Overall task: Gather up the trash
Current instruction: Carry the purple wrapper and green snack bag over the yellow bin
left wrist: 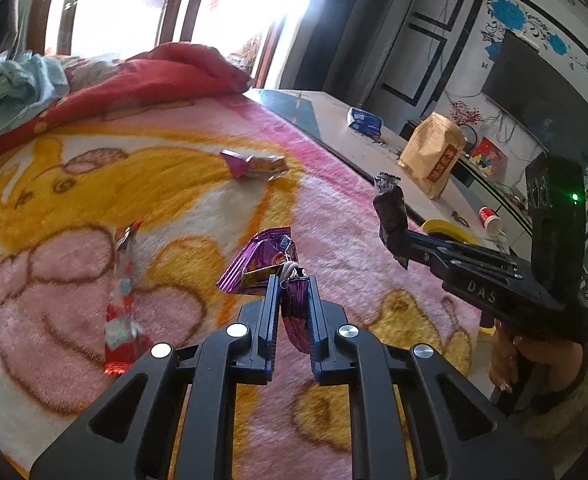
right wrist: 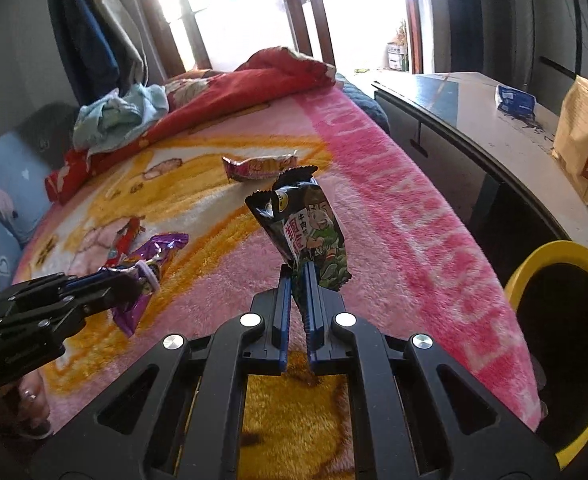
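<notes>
Across the bed lies a plush pink and yellow blanket (left wrist: 166, 200), the landmark for everything else. At its far end a red quilt (right wrist: 230, 92) is heaped, with a pale blue cloth (right wrist: 114, 120) bundled on top. Along the blanket's right edge runs a long table (right wrist: 506, 144) bearing a tan paper bag (left wrist: 434, 156) and a blue packet (right wrist: 514, 100), and nearer, beside that same edge, stands a yellow-rimmed bin (right wrist: 534, 276). Above the blanket's near middle, the left gripper (left wrist: 292, 284) is clamped on a purple wrapper (left wrist: 254, 264), lifted clear of the pile. To its right, the right gripper (right wrist: 300, 276) pinches a dark green snack packet (right wrist: 306, 228) upright, also off the blanket. Still lying on the blanket are a red-and-white wrapper (left wrist: 122, 300) at left and a pink wrapper (left wrist: 254, 166) farther back.
</notes>
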`<state>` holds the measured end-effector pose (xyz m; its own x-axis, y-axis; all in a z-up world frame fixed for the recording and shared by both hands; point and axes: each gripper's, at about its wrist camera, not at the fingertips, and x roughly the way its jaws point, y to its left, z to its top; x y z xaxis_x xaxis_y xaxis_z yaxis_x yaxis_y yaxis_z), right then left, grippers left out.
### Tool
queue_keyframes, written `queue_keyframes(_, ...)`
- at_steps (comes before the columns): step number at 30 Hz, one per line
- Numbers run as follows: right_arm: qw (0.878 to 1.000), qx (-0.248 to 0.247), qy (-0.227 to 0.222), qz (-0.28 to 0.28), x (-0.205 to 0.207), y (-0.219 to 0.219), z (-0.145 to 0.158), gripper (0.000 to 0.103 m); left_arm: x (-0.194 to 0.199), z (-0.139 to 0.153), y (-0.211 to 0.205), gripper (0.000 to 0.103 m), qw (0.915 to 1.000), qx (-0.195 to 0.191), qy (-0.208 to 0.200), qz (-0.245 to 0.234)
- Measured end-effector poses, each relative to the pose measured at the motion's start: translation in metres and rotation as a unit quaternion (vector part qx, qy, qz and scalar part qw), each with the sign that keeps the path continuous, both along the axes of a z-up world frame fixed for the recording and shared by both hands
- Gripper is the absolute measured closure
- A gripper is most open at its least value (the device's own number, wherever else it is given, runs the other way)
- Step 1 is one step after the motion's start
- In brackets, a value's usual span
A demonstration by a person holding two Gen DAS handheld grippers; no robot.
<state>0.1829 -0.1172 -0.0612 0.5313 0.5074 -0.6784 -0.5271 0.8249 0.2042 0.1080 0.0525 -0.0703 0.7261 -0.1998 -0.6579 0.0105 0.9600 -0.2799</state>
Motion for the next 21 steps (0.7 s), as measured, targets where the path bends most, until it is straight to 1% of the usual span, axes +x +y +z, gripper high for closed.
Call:
queue_keyframes(9,1.0,0.014,-0.014,-0.024,-0.007,-0.028,0.014,0.1,0.01,0.012,-0.023,0.09,0.9994,0.003,-0.019,-0.028)
queue_keyframes(21,0.996,0.017,-0.016,-0.088,-0.009,-0.084,0.018,0.1,0.023,0.019,-0.063,0.09,0.9965,0.005,-0.03,-0.077)
